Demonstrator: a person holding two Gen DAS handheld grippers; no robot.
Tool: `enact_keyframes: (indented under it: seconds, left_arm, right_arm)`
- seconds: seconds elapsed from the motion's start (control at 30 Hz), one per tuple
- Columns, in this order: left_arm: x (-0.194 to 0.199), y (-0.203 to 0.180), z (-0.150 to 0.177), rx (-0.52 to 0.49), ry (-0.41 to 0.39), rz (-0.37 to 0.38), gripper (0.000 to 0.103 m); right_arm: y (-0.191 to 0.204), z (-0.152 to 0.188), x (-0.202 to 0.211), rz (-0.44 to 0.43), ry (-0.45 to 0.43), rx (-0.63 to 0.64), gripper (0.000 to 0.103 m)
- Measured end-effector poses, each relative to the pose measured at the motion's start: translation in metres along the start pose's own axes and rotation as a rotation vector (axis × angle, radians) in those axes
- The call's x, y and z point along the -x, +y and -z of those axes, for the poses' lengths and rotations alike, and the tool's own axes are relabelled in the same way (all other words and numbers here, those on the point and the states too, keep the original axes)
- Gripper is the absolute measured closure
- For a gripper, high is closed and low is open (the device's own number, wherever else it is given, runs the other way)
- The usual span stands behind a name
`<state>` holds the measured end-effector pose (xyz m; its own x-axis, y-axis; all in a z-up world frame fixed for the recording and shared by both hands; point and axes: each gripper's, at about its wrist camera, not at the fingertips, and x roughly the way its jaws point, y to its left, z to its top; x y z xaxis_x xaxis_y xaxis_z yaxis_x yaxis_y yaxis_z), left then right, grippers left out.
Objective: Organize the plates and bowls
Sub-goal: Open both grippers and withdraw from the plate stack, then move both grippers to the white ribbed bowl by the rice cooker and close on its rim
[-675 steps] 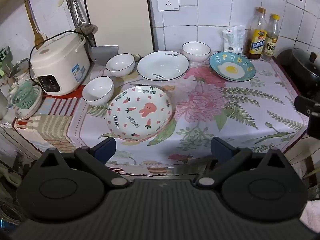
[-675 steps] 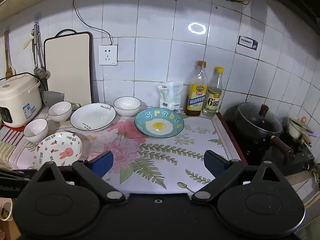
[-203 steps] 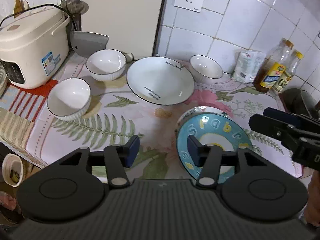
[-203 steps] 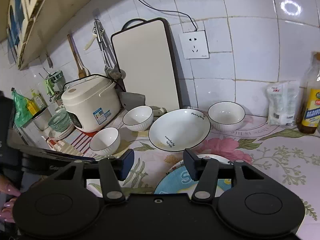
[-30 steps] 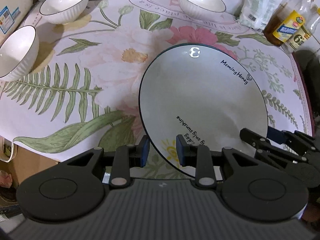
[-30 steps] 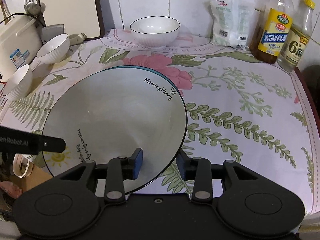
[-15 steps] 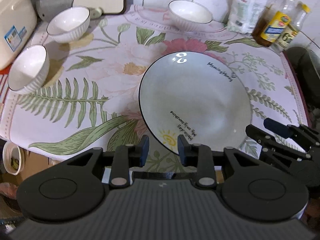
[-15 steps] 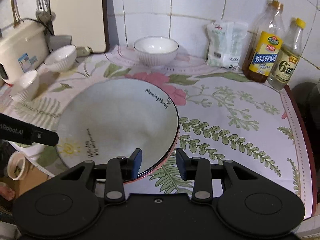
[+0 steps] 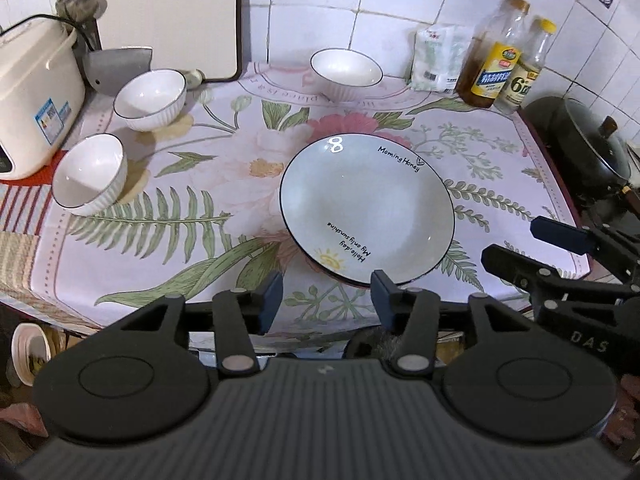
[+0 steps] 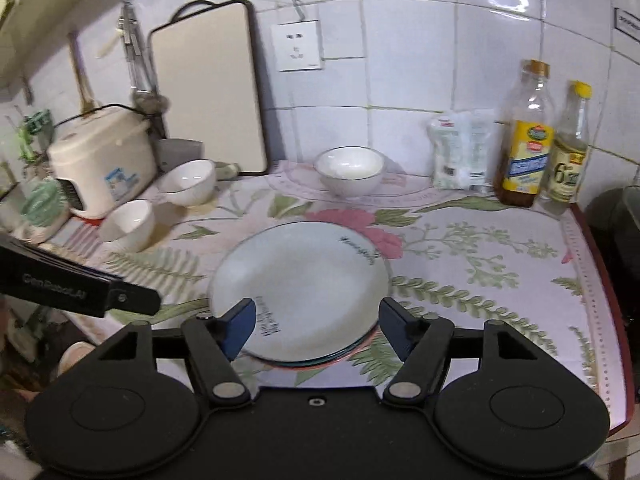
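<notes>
A white plate with black lettering (image 9: 366, 206) lies on top of a stack of plates on the floral cloth; it also shows in the right wrist view (image 10: 300, 284), with blue and pink rims under it. Three white bowls stand apart: one at the back (image 9: 346, 72), two at the left (image 9: 150, 98) (image 9: 90, 174). My left gripper (image 9: 326, 296) is open and empty at the stack's near edge. My right gripper (image 10: 316, 326) is open and empty, just in front of the stack.
A rice cooker (image 9: 34, 96) stands at the left. A cutting board (image 9: 164, 16) leans on the tiled wall. Two bottles (image 9: 494, 66) and a packet (image 9: 438, 58) stand at the back right. A black pot (image 9: 580, 144) sits right of the cloth.
Both grippers have opened, let go of the white plate and pulled back and up. The plate now rests on the stack.
</notes>
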<state>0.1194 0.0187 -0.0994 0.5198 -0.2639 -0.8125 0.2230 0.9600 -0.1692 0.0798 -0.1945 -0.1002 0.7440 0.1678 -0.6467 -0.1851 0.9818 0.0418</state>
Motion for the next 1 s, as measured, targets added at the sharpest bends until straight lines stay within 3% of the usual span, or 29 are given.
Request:
enact_keyframes:
  seconds: [0.37,0.43,0.47,0.73,0.93,1.0]
  left_arm:
    - [0.038,0.020,0.015,-0.027,-0.065,-0.015,0.045]
    - [0.044,0.024,0.019,-0.038,-0.085,-0.010,0.043]
    - [0.045,0.025,0.020,-0.043,-0.091,-0.010,0.042]
    - [0.062,0.043,0.023,-0.061,-0.137,-0.001,0.033]
    - [0.068,0.070,0.016,-0.052,-0.157,-0.009,0.032]
    - [0.067,0.080,0.014,-0.042,-0.167,-0.004,0.022]
  right_arm:
    - [0.023,-0.007,0.038,-0.066,-0.044,-0.021,0.027]
    - [0.028,-0.007,0.043,-0.075,-0.056,-0.021,0.016]
    - [0.031,-0.007,0.046,-0.077,-0.065,-0.017,0.015]
    - [0.051,-0.007,0.052,-0.092,-0.120,0.019,0.015]
    - [0.067,-0.009,0.048,-0.080,-0.251,0.051,0.015]
    - [0.074,-0.008,0.046,-0.066,-0.328,0.081,0.012]
